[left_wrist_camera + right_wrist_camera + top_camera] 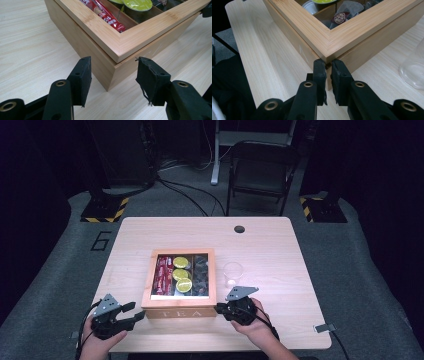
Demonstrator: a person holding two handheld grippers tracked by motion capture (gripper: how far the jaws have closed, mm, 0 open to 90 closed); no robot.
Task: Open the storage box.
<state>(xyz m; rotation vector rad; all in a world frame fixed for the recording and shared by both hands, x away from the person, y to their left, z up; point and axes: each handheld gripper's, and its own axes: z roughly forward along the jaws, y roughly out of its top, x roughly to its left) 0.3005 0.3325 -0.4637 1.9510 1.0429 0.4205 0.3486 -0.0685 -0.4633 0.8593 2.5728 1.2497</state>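
While my right gripper (328, 65) pinches the tea box (179, 311) corner, my left gripper (113, 66) waits released; lid unopened.

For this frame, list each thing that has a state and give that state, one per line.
Tea box: lid down, contents showing through its window.
Clear cup: upright, looks empty, right of the box.
Left gripper: open, jaws either side of the box's near left corner, not touching.
Right gripper: nearly shut, tips at the lid seam of the near right corner.
Folding chair: unfolded, behind the table.
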